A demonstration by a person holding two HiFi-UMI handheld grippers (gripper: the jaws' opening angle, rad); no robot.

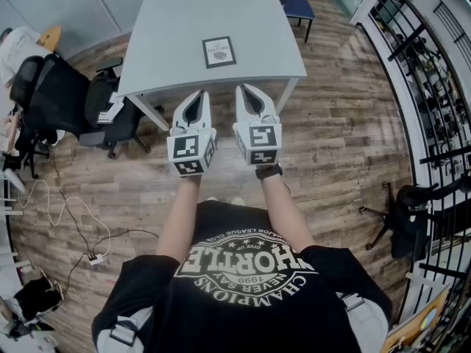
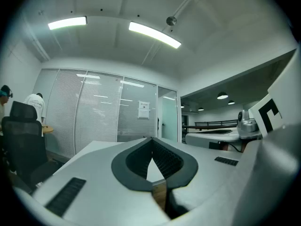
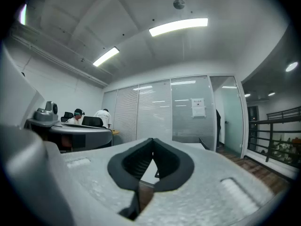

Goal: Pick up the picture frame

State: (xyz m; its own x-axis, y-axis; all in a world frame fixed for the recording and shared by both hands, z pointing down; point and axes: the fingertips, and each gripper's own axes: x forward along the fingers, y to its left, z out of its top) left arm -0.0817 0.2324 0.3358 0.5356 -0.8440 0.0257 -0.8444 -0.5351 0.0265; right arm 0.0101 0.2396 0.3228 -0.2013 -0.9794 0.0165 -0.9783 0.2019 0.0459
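The picture frame (image 1: 218,51), dark-edged around a white print, lies flat on the grey table (image 1: 169,43), right of its middle. I hold both grippers level and side by side just short of the table's near edge, pointing toward it. My left gripper (image 1: 197,94) is shut with nothing in it, and in the left gripper view its jaws (image 2: 151,141) meet at the tip. My right gripper (image 1: 245,89) is also shut and empty, its jaws (image 3: 152,140) closed together. The frame lies ahead of both grippers, apart from them.
Black office chairs (image 1: 59,98) stand left of the table and a blue chair (image 1: 298,7) behind it. A black railing (image 1: 434,65) runs along the right, with a tripod (image 1: 401,219) near it. Cables (image 1: 66,219) trail on the wood floor. People (image 3: 101,117) sit at a far desk.
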